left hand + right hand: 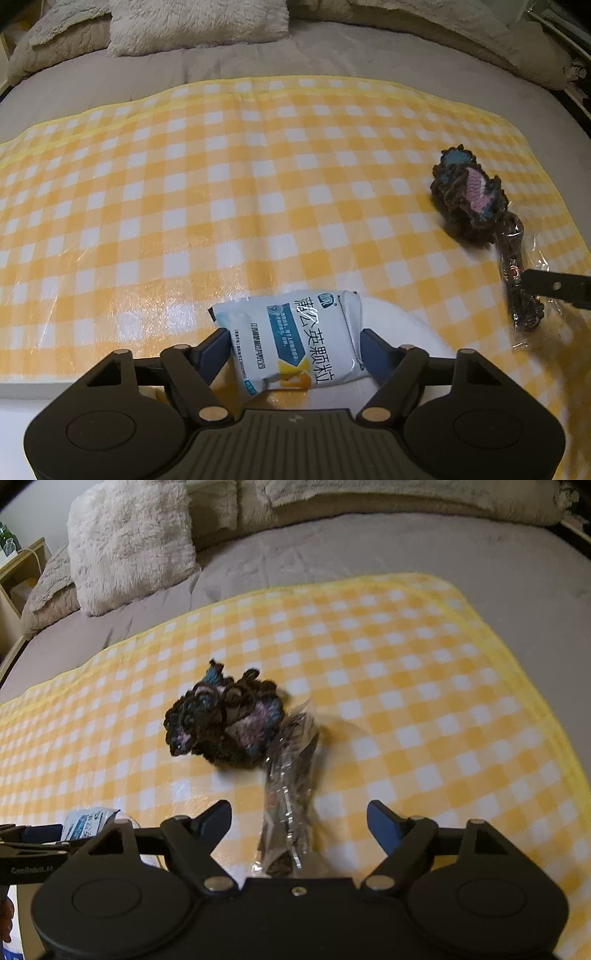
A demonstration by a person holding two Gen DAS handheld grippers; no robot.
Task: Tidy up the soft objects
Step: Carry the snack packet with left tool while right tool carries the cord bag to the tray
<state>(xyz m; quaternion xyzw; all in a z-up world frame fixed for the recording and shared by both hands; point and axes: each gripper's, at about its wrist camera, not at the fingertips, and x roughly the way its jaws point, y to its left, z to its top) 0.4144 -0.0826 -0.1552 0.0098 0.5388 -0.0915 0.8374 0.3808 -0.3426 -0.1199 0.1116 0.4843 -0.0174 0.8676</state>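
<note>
Nearest the lens, the left hand-held gripper [293, 341] grips a white sachet [295, 338] at its sides, above a white dish [402, 328]; release it only once it is low and centred. Beyond spreads the bed [240, 62], over it a yellow checked cloth [184, 184] – then the crocheted toy [225, 720] in crinkly wrap, lying free between the right hand-held gripper's [299, 821] wide jaws

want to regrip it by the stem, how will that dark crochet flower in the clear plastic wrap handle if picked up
The dark crocheted flower in clear plastic wrap will probably flop: its yarn head looks bulky beside the thin stem. The glossy crinkled film around the stem may slip between the open right tongs. It looks light and unlikely to break, lying flat on the yellow checked cloth.
</note>
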